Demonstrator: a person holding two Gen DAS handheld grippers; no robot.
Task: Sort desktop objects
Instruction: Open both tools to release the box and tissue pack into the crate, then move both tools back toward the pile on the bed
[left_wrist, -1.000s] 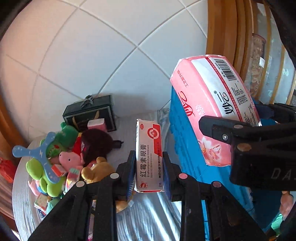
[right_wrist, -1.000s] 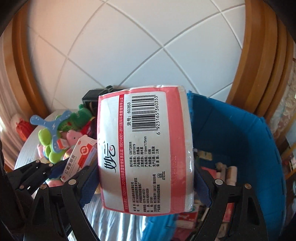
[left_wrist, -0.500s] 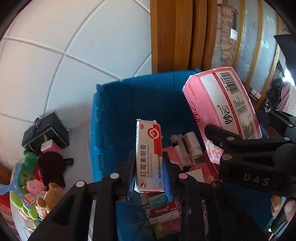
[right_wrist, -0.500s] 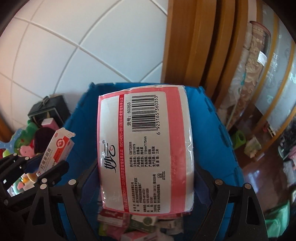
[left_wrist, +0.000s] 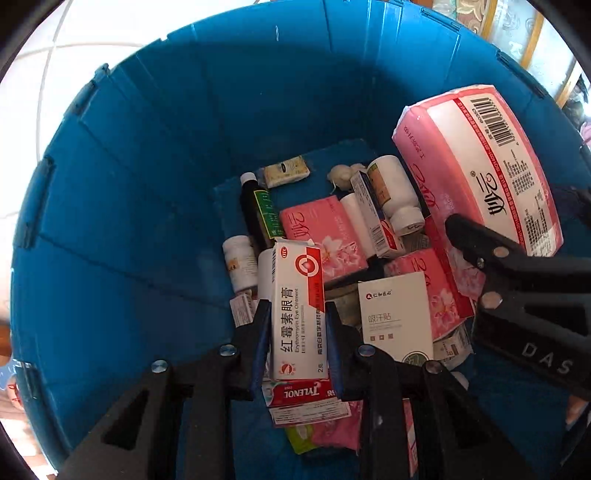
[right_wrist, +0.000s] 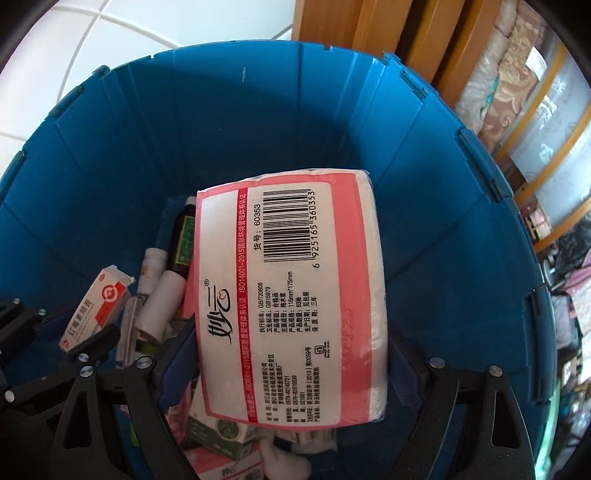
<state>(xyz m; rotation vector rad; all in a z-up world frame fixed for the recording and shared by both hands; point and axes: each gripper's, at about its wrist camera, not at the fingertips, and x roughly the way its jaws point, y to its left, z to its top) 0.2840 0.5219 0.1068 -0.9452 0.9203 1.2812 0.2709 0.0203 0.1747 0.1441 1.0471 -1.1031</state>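
My left gripper (left_wrist: 297, 317) is shut on a white and red eye ointment box (left_wrist: 297, 310), held upright above the inside of a blue bin (left_wrist: 122, 221). My right gripper (right_wrist: 291, 354) is shut on a pink and white tissue pack (right_wrist: 291, 295), also held over the blue bin (right_wrist: 424, 184). The tissue pack shows at the right in the left wrist view (left_wrist: 476, 166), and the ointment box at the lower left in the right wrist view (right_wrist: 96, 310).
The bin's floor holds several medicine boxes, white bottles (left_wrist: 395, 192), a dark bottle (left_wrist: 258, 214), pink tissue packs (left_wrist: 325, 236) and a Tylenol box (left_wrist: 303, 393). White tiled floor (right_wrist: 110, 33) and wooden furniture (right_wrist: 406, 33) lie beyond the bin.
Both grippers have swung from the toy-covered table over to the bin and tipped down into it, each still holding its item. The bin's contents now fill the view.
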